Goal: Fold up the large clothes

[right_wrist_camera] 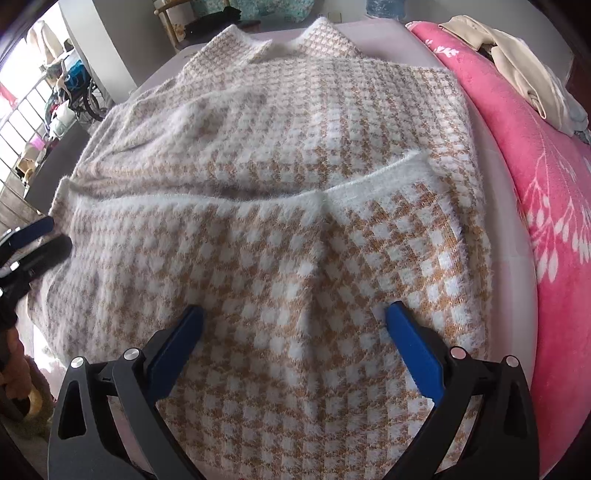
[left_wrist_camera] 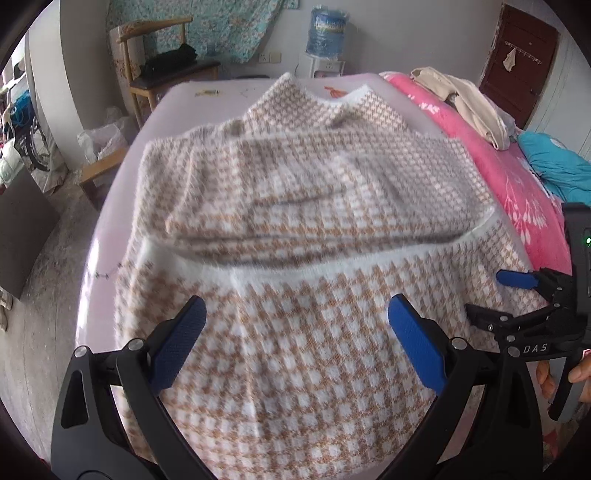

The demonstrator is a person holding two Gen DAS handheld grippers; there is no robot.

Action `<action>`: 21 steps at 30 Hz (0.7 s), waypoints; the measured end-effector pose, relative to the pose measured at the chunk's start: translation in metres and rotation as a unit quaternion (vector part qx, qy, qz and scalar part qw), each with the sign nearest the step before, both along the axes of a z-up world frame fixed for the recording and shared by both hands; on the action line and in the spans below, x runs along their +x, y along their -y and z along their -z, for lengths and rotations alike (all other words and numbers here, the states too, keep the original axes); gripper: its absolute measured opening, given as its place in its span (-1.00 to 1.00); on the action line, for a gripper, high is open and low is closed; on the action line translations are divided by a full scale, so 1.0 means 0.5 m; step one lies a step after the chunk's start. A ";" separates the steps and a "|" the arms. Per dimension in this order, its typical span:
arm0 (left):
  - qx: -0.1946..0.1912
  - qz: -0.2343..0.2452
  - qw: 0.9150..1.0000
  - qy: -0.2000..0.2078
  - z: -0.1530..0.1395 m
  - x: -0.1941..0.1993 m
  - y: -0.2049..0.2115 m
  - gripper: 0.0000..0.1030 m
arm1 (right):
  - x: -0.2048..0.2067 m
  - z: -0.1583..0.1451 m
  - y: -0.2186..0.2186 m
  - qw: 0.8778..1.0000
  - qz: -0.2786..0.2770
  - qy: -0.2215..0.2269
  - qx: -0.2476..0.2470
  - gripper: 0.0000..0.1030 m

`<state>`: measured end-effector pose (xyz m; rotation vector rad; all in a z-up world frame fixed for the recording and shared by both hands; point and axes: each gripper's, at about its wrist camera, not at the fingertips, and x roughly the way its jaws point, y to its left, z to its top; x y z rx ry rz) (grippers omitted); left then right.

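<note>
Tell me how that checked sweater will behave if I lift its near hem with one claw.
The sweater is soft, fuzzy knit lying in loose folds, so it will probably droop and unfold. Its fluffy surface should grip the pads rather than slip. It looks bulky, likely light.

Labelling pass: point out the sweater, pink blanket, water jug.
sweater (right_wrist_camera: 295, 258), right wrist view, folded-up lower panel.
pink blanket (right_wrist_camera: 535, 166), right wrist view, leaf-print area.
water jug (left_wrist_camera: 327, 35), left wrist view, blue body.
</note>
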<state>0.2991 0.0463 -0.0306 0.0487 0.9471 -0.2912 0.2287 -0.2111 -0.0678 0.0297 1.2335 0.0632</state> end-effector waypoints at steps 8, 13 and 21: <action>-0.039 0.002 0.998 0.039 -0.111 0.119 -0.056 0.87 | 0.026 -0.077 0.024 0.998 -0.014 -0.012 0.058 0.88; -0.103 0.033 0.993 0.043 -0.147 0.241 -0.051 0.87 | 0.118 -0.219 0.074 0.988 -0.022 0.087 0.125 0.88; -0.153 0.029 0.987 0.029 -0.131 0.501 0.046 0.86 | 0.446 -0.236 0.140 0.983 0.016 0.116 0.144 0.87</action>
